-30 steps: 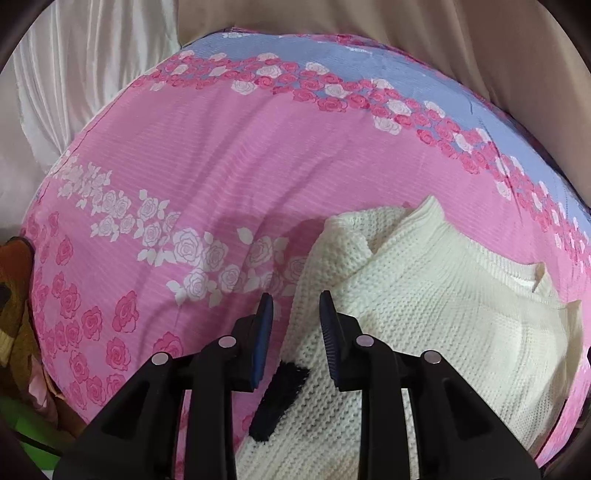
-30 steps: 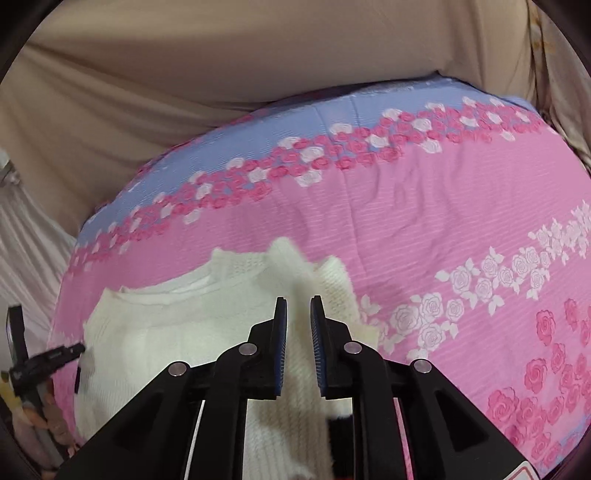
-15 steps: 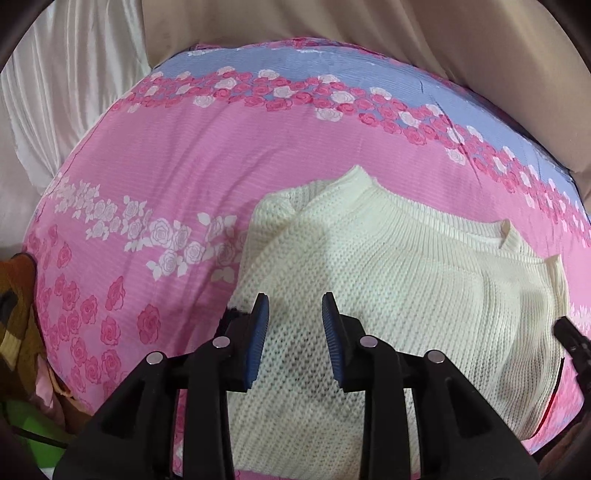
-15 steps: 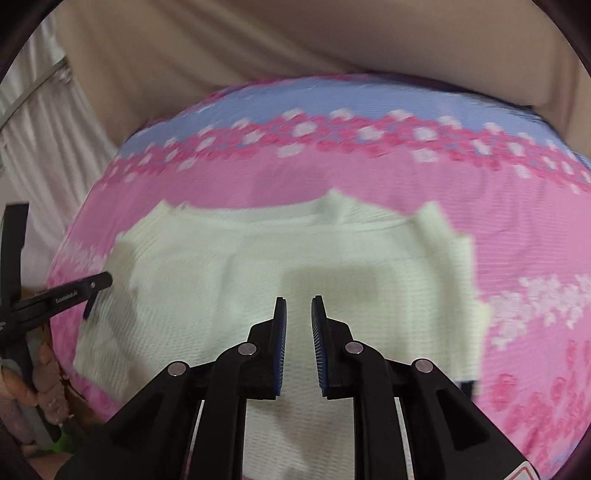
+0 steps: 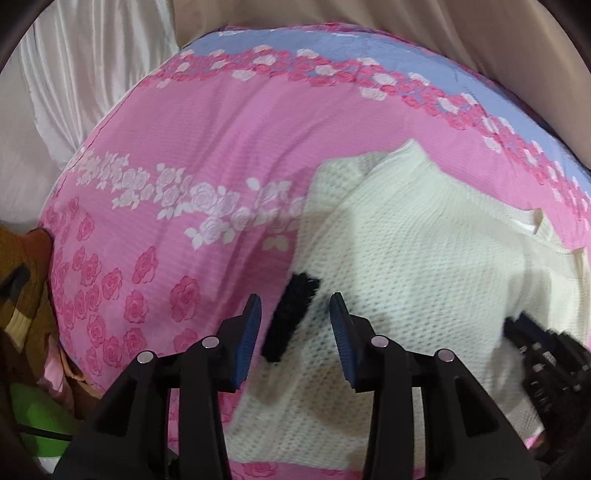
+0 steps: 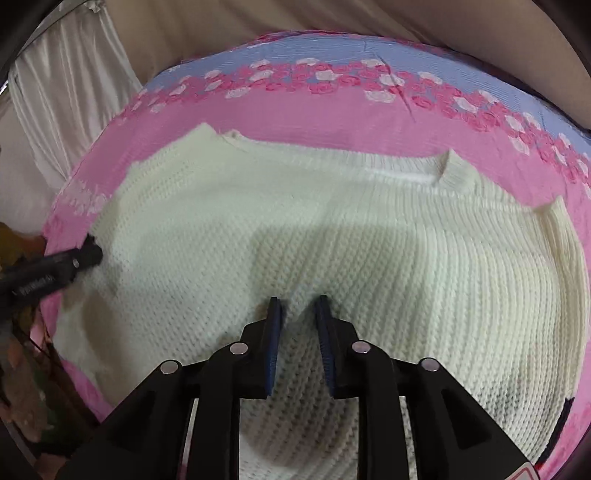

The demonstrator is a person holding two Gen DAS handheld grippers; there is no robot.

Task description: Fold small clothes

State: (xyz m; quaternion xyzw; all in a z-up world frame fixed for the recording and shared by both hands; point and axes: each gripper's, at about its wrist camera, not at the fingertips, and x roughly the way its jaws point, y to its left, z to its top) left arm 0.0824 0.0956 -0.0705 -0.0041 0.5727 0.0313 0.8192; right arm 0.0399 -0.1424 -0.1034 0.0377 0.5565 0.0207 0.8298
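Note:
A cream knitted sweater (image 6: 332, 229) lies spread on a pink flowered bedsheet (image 6: 295, 110), its neckline at the far side. In the left wrist view the sweater (image 5: 424, 240) fills the right half, with a black knitted trim (image 5: 291, 314) at its left edge. My left gripper (image 5: 295, 310) is open and empty, its fingers on either side of that black trim, just above it. My right gripper (image 6: 297, 308) is open a little and empty, low over the middle of the sweater. The left gripper also shows at the left of the right wrist view (image 6: 86, 254).
The sheet (image 5: 184, 184) has a blue band at its far edge, with beige fabric (image 5: 406, 22) behind. White cloth (image 5: 85, 74) hangs at the left. Brown and green clutter (image 5: 26, 295) lies beside the bed's left edge.
My left gripper moved left to the sweater's left edge with the black trim. My right gripper moved in lower over the sweater's middle and opened slightly.

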